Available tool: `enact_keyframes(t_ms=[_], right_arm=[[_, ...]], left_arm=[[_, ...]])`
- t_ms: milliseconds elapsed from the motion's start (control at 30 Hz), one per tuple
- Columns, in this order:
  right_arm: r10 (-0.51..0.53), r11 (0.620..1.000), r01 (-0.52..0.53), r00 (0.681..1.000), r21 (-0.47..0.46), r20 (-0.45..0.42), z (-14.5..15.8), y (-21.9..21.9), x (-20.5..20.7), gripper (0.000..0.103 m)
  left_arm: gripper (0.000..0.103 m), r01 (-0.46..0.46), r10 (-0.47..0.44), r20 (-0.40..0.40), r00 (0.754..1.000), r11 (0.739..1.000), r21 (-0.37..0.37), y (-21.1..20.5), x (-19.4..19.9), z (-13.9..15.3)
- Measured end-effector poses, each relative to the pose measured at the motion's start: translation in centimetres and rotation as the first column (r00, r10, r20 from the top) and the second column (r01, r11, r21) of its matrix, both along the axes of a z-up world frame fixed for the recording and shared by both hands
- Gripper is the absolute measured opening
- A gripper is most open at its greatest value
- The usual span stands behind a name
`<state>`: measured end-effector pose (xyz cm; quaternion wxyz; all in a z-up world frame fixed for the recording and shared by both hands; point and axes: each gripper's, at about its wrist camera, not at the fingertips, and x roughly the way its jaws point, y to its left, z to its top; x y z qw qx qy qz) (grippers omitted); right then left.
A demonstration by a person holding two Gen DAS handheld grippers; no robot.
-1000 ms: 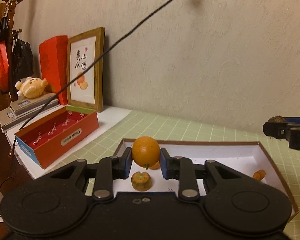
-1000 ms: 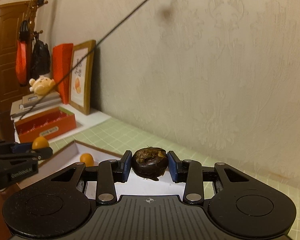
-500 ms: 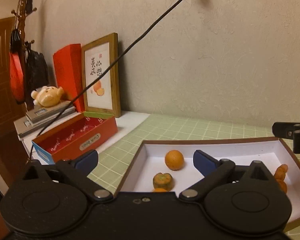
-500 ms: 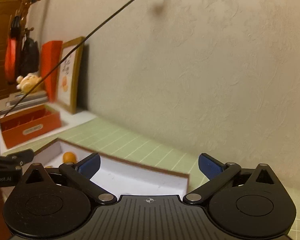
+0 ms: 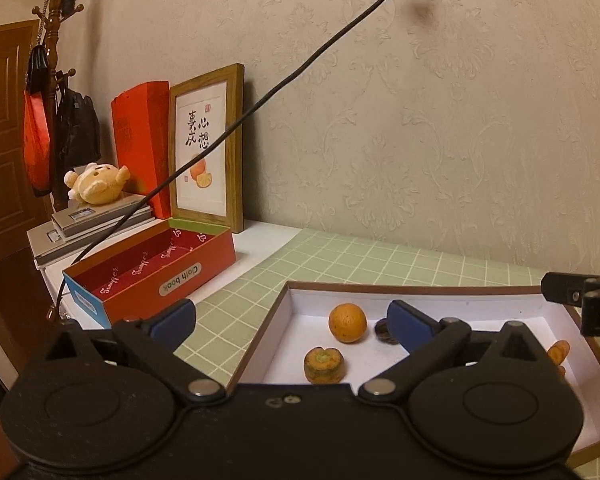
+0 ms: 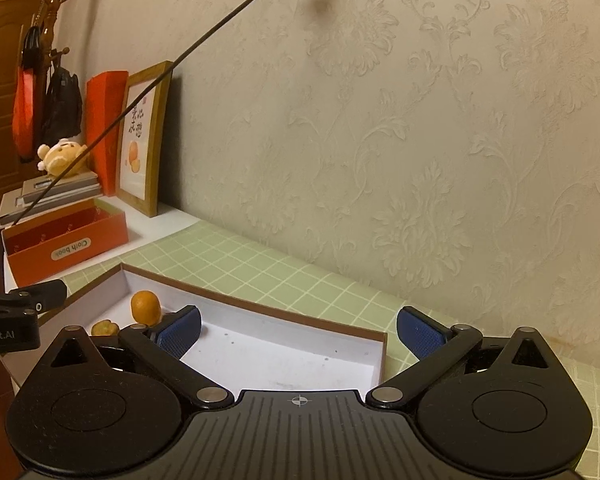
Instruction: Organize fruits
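Observation:
A shallow white tray with a brown rim [image 5: 412, 289] lies on the green checked tablecloth. In the left wrist view an orange [image 5: 347, 323], a flat orange-green fruit [image 5: 324, 365] and a dark round fruit [image 5: 381, 330] rest in it, the dark one half hidden by my finger. More orange pieces [image 5: 558, 352] lie at the tray's right. My left gripper [image 5: 290, 318] hangs open above the tray's near left corner, holding nothing. My right gripper [image 6: 300, 328] is open over the tray [image 6: 300, 320], nothing between its pads. The orange [image 6: 145, 307] sits left of it.
A red open box [image 5: 152, 276] marked "Cloth book", a framed picture [image 5: 206, 148], a plush toy [image 5: 96, 184] and stacked books stand at the left. A black cable [image 5: 284, 80] slants across above them. The wall runs close behind the table.
Both grippers went from shut to wide open. The orange dropped from the left one and the dark fruit from the right one; both now lie in the tray.

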<state>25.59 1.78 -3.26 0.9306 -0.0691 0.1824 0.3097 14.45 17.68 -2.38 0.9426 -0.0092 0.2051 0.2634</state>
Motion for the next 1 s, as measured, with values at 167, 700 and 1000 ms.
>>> enact_keyframes(t_ms=[167,700,1000], right_arm=[[-0.003,1.0,0.003,1.0,0.007,0.004,0.1,-0.3,-0.1,0.103],[-0.054,0.997,0.049,0.995,0.053,0.082,6.8,-5.0,-5.8,0.103],[-0.057,0.995,0.05,0.995,0.083,0.077,9.2,-11.8,-14.1,0.103]], left_arm=[[0.096,0.003,-0.003,0.0,1.0,1.0,-0.002,0.0,-0.1,0.0],[0.097,0.053,-0.056,0.075,0.996,0.998,0.035,-2.9,-4.6,5.3],[0.097,0.121,-0.112,0.138,0.984,0.991,-0.06,-6.2,-11.9,7.5]])
